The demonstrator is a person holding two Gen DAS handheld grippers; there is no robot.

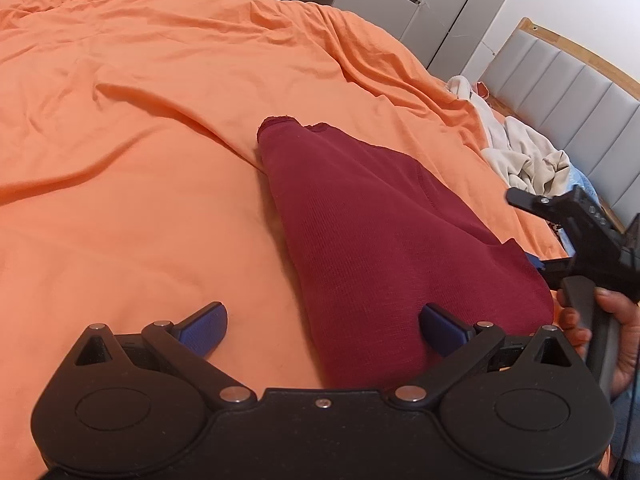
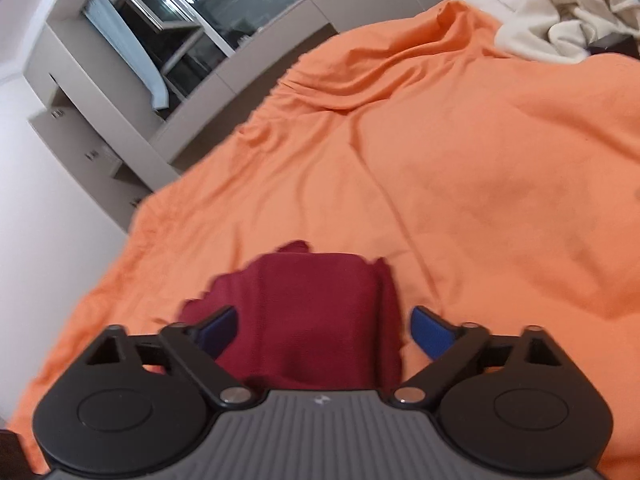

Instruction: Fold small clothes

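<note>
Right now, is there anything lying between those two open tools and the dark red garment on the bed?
Nothing visible does. The dark red garment lies on the orange bedsheet directly ahead of the open left tool and right tool. The cream clothes pile sits far off, out of the way.

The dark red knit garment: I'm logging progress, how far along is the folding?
Done: the dark red knit garment lies on the orange bedsheet, apparently folded into a narrow strip. In hand: nothing; the left gripper and right gripper are both open over it. Left: any final fold, plus the crumpled cream clothes pile near the headboard.
</note>
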